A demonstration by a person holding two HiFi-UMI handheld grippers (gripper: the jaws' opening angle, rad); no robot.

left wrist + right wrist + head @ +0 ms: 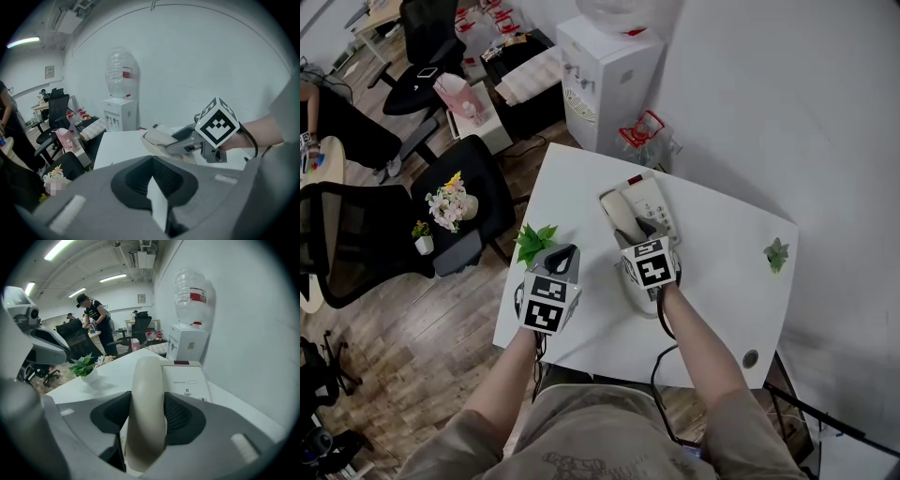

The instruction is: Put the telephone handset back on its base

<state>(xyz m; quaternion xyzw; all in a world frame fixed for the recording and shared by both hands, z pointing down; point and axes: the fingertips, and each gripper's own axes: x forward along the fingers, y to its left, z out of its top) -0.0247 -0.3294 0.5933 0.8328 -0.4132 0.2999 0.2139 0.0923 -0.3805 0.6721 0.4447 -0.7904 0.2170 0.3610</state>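
Gripping the cream telephone handset (147, 399) in the right gripper (639, 232), with both jaws pressed against its sides near the middle. Holding it lengthwise over the left side of the base (656, 202), with the keypad to its right, toward the far edge of a white table (581, 178) set against a white wall. Impossible to tell whether seated in the cradle or just above it. Holding the left gripper (152, 180) over the table's left edge, apart from the phone, with jaws drawn together on nothing. Just beside its tips, a small green potted plant (534, 242); near the table's right edge, a second, smaller sprig of green (776, 253). Beyond the table, a white water dispenser (605, 80) topped with a clear bottle, plus black office chairs and a bunch of flowers (450, 204) on a black seat. Farther back in the right gripper view, a person in dark clothes (96, 317) bent over a desk under ceiling strip lights.
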